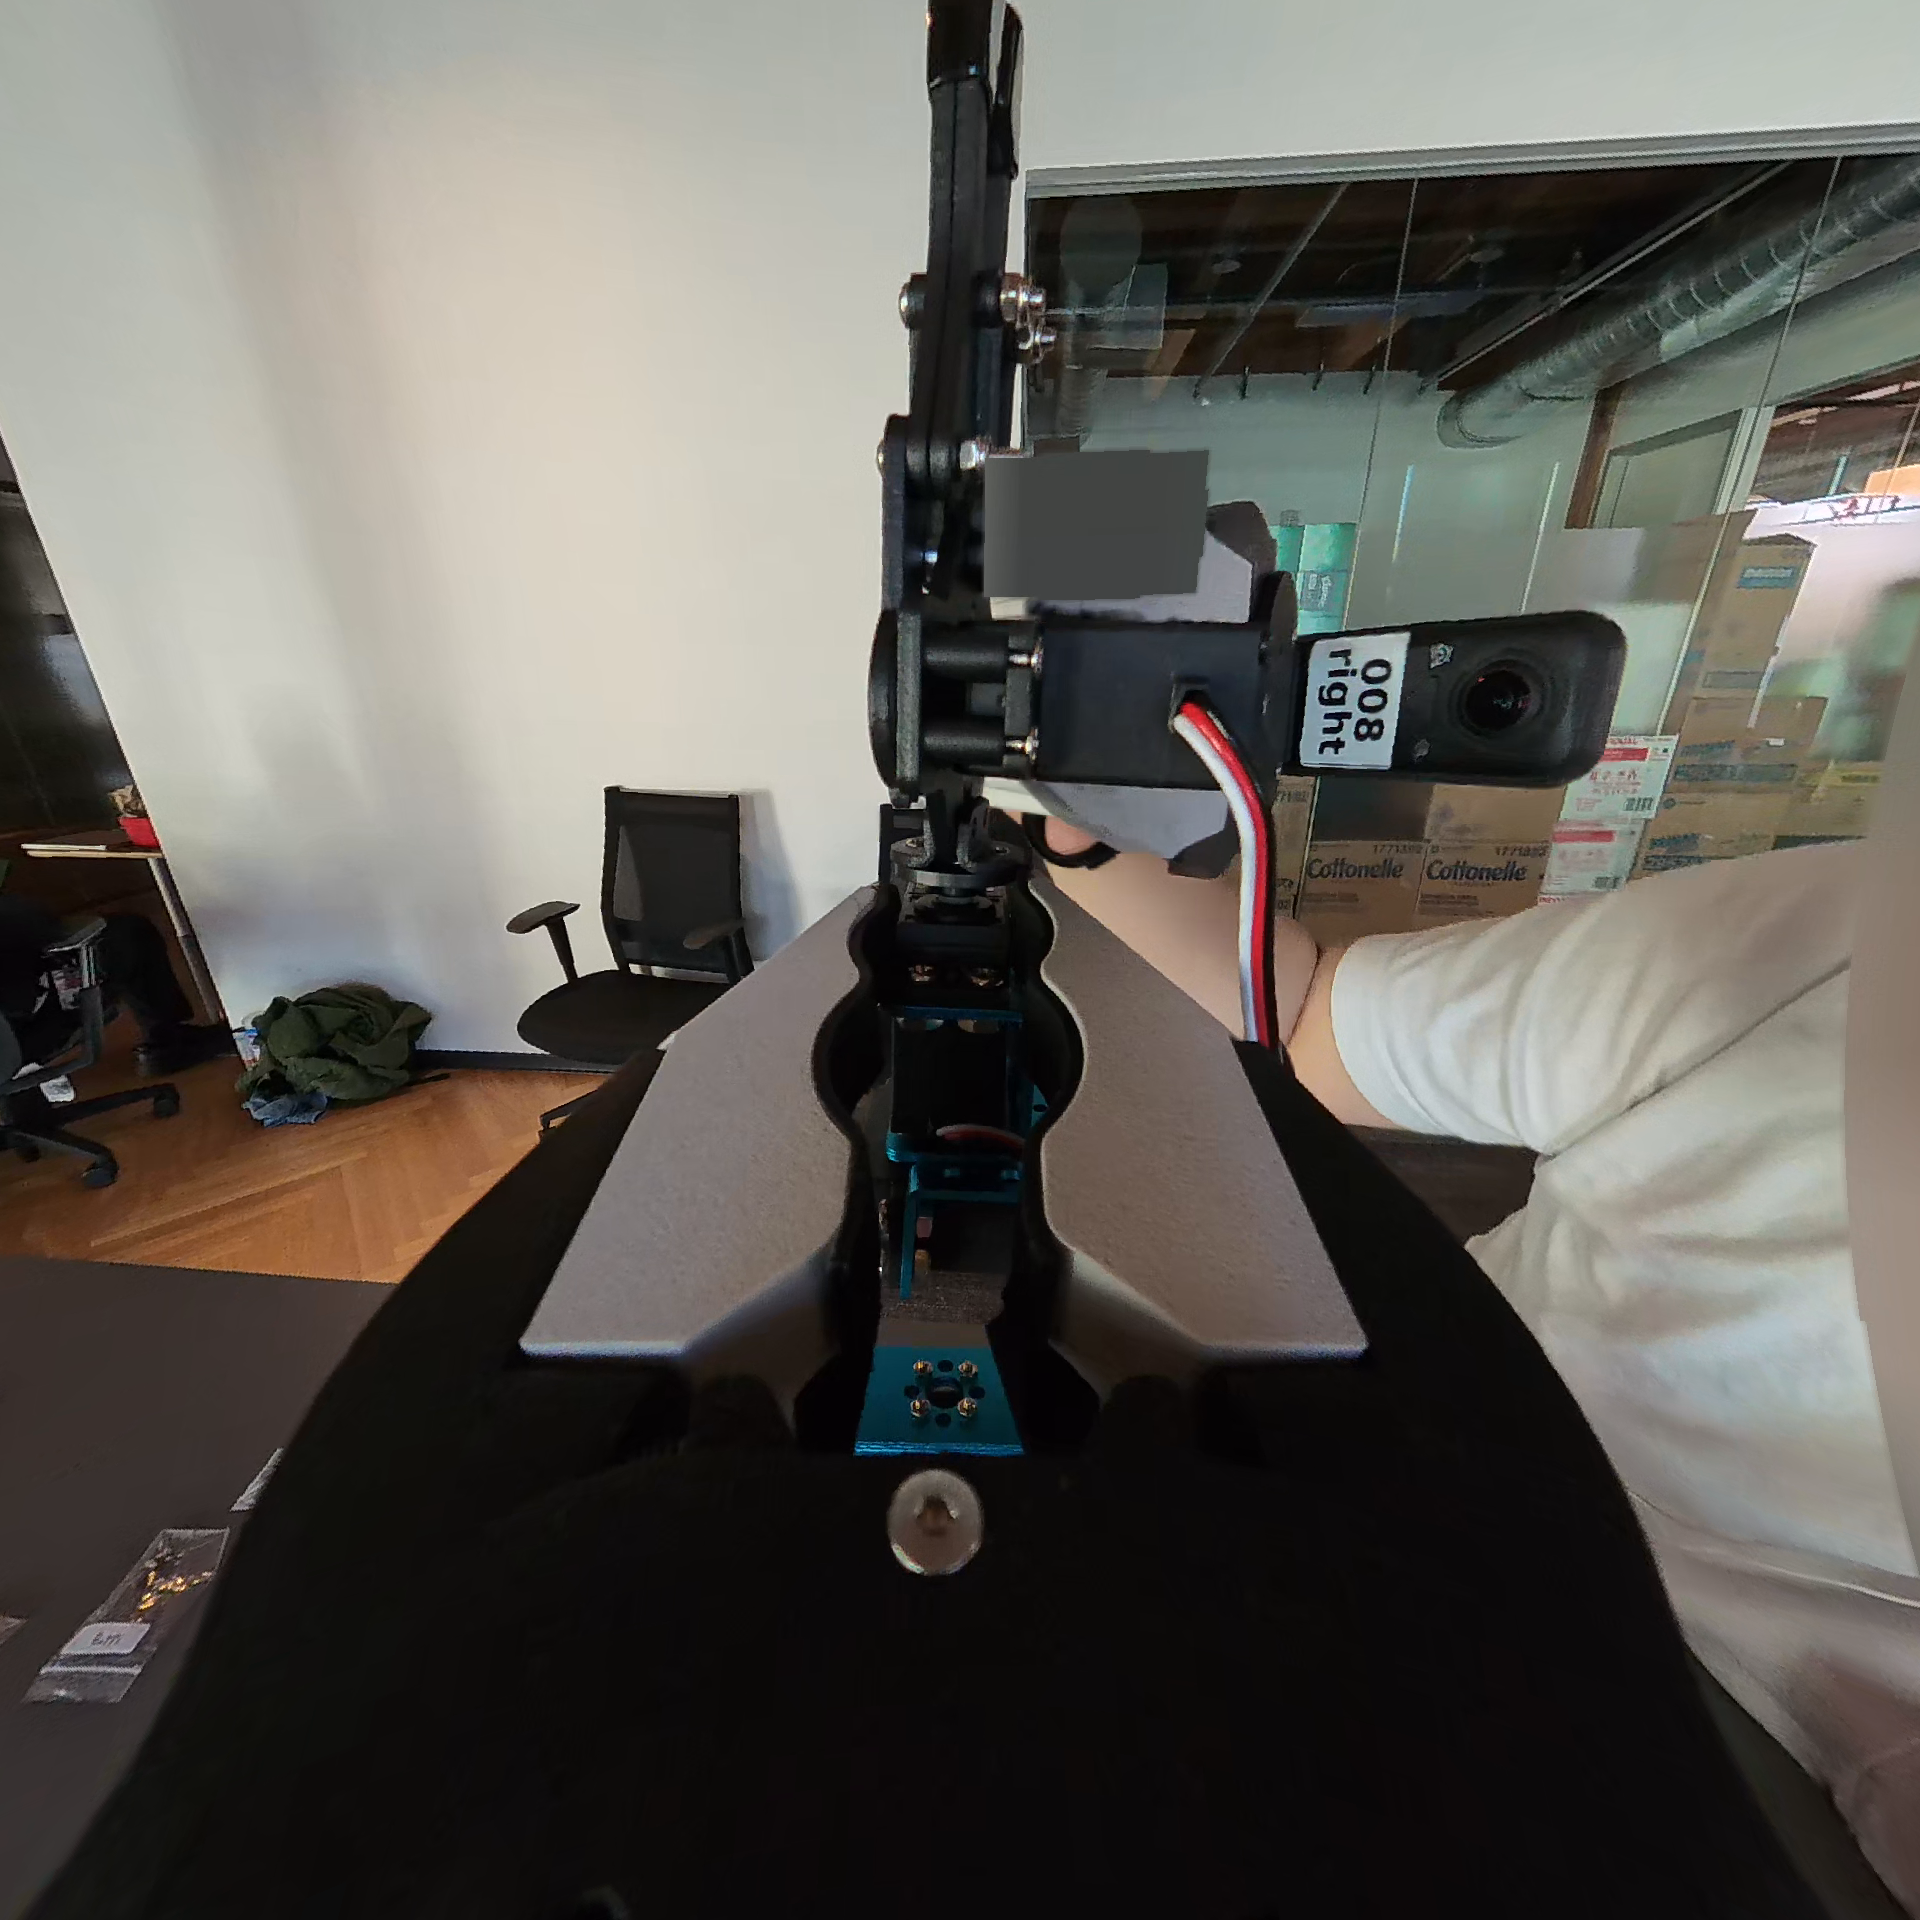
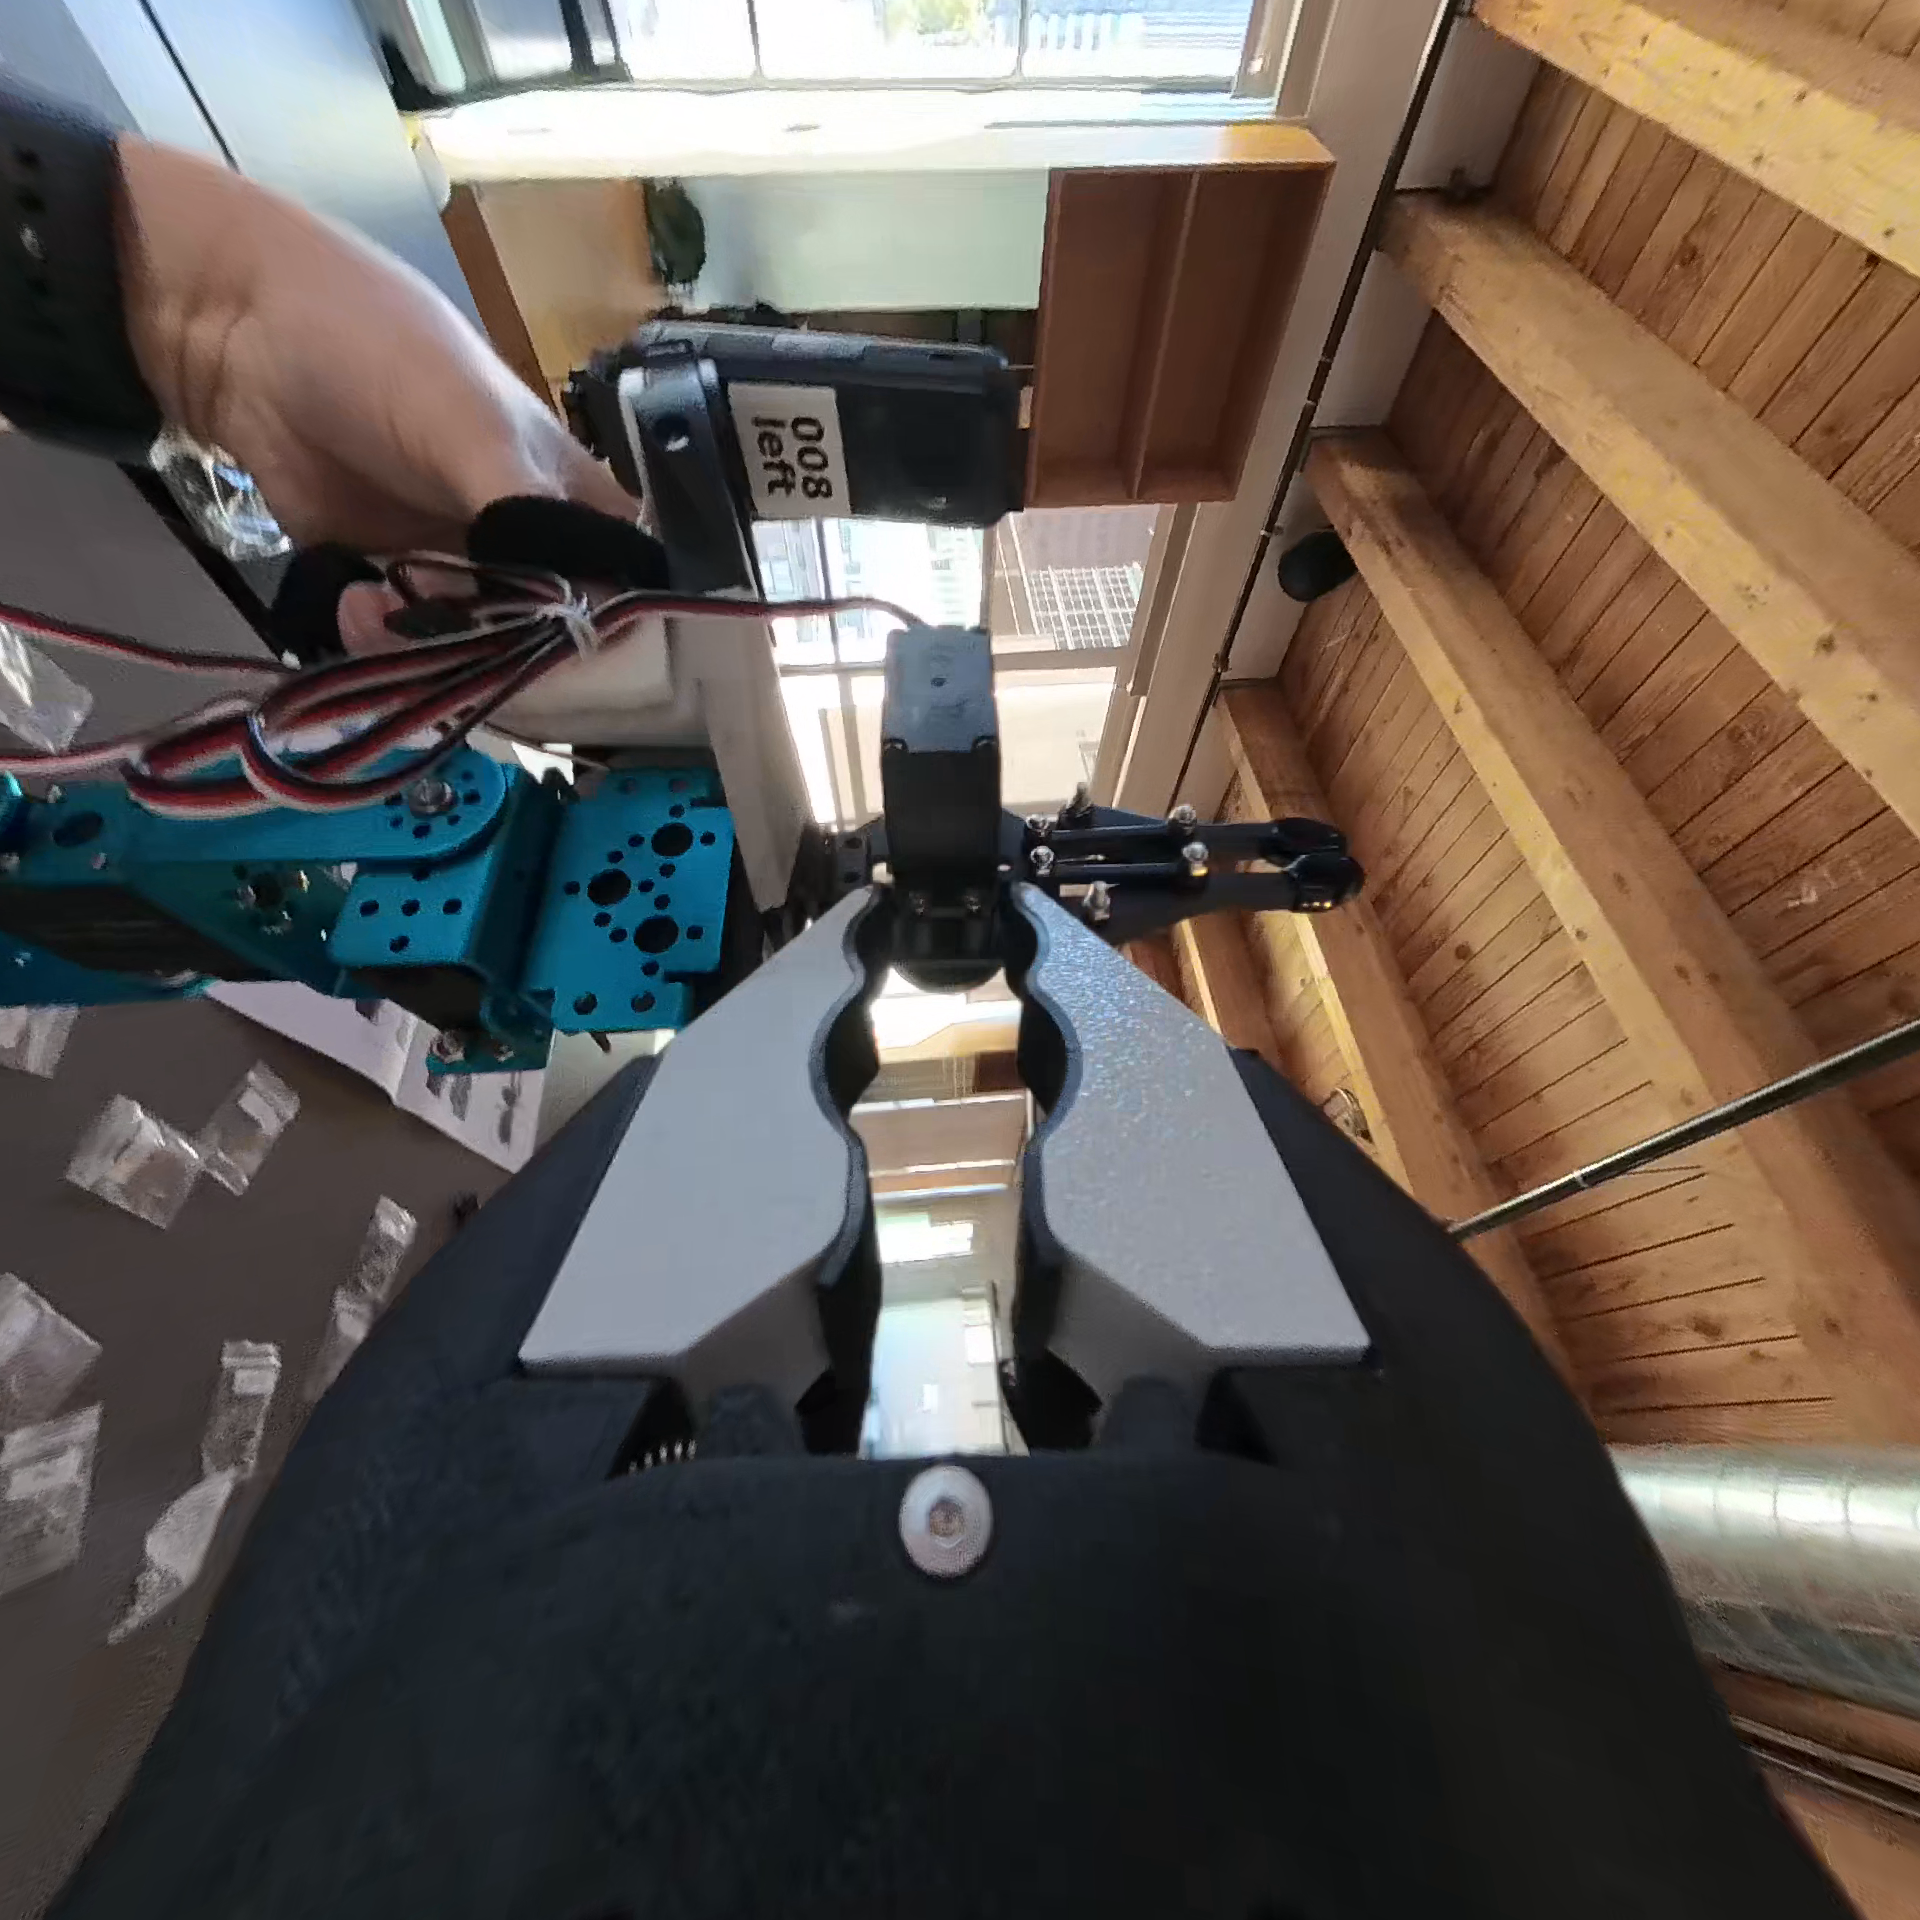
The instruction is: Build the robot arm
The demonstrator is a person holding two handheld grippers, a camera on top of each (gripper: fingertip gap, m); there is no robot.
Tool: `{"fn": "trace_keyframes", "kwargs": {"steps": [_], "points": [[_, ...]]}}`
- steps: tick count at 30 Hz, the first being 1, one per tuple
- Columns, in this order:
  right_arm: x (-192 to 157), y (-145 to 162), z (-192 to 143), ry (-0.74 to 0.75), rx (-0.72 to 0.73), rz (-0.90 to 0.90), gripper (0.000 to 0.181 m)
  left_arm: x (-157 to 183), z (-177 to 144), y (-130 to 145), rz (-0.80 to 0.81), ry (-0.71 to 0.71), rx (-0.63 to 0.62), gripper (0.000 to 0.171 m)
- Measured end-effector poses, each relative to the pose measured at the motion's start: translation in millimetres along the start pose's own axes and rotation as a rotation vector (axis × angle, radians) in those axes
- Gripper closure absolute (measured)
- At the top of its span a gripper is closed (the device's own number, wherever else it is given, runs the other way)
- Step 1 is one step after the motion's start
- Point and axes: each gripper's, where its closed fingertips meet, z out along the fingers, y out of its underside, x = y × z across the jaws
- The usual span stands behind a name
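Note:
A small blue metal robot arm kit (image 2: 582,904) with black servos is held up between both grippers. My left gripper (image 1: 951,909) is shut on its wrist section, a black servo in a blue bracket (image 1: 951,1081). The kit's black claw (image 1: 961,312) points upward beyond my fingertips. My right gripper (image 2: 945,914) is shut on the black servo (image 2: 940,748) at the claw's base, and the claw (image 2: 1195,852) sticks out to the right. A bundle of red, white and black wires (image 2: 416,686) trails left. Each gripper's camera shows in the other view (image 1: 1455,707), (image 2: 831,436).
A dark table (image 2: 125,914) carries several small clear bags of parts (image 2: 135,1153), (image 1: 135,1610) and a printed sheet (image 2: 457,1081). A person in a white shirt (image 1: 1610,1143) is at the right. A black office chair (image 1: 644,935) and stacked cardboard boxes (image 1: 1455,862) stand behind. My left and right fingertips are right by each other.

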Motion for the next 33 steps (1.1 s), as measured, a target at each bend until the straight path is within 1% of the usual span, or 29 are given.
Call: {"fn": "trace_keyframes", "kwargs": {"steps": [2,7,23,33], "points": [[-0.8,3.2,2.2,0.0,-0.018,-0.031,0.161,-0.1,0.1,0.0,0.0,-0.001,0.0,0.151],[0.0,2.2,4.3,0.002,-0.019,0.006,0.164,-0.4,-0.8,-0.1,0.001,-0.004,0.003,0.151],[0.8,2.7,4.2,0.086,-0.003,0.08,0.163,-1.3,-0.1,-0.1,0.002,-0.012,0.002,0.151],[0.9,1.3,5.0,0.104,-0.023,0.083,0.164,-1.5,-0.7,-0.3,0.005,-0.02,0.0,0.151]]}}
